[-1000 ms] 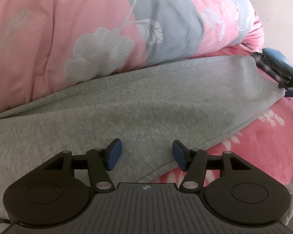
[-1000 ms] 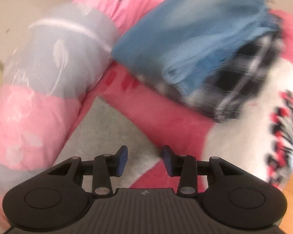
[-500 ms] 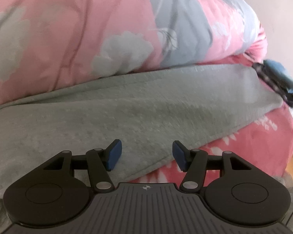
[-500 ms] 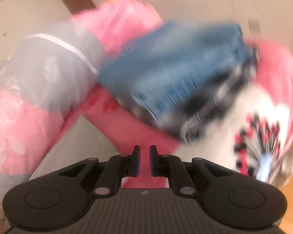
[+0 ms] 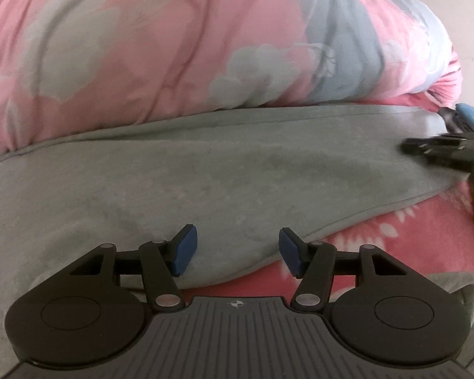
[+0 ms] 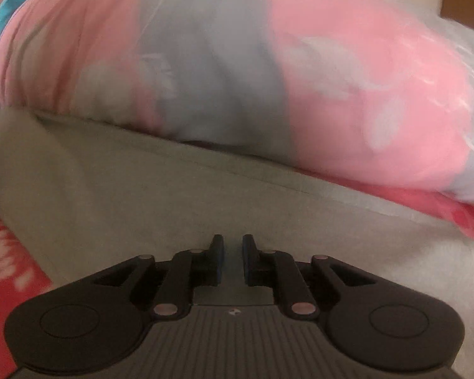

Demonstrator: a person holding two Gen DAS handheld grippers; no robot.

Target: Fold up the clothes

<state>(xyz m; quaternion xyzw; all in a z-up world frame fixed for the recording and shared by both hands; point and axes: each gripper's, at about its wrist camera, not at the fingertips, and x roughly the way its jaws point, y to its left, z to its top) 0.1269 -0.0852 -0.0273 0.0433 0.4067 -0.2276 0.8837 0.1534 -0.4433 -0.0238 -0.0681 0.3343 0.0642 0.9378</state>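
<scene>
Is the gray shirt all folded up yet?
Not yet. Done: a folded blue garment already sits at the far end. In hand: nothing. The left gripper hangs open over the gray garment's near edge, and the right gripper, nearly closed with a small gap, grips no cloth. Left: the gray garment lies spread flat on the pink blanket beside the flowered quilt, with no fold visible.
</scene>
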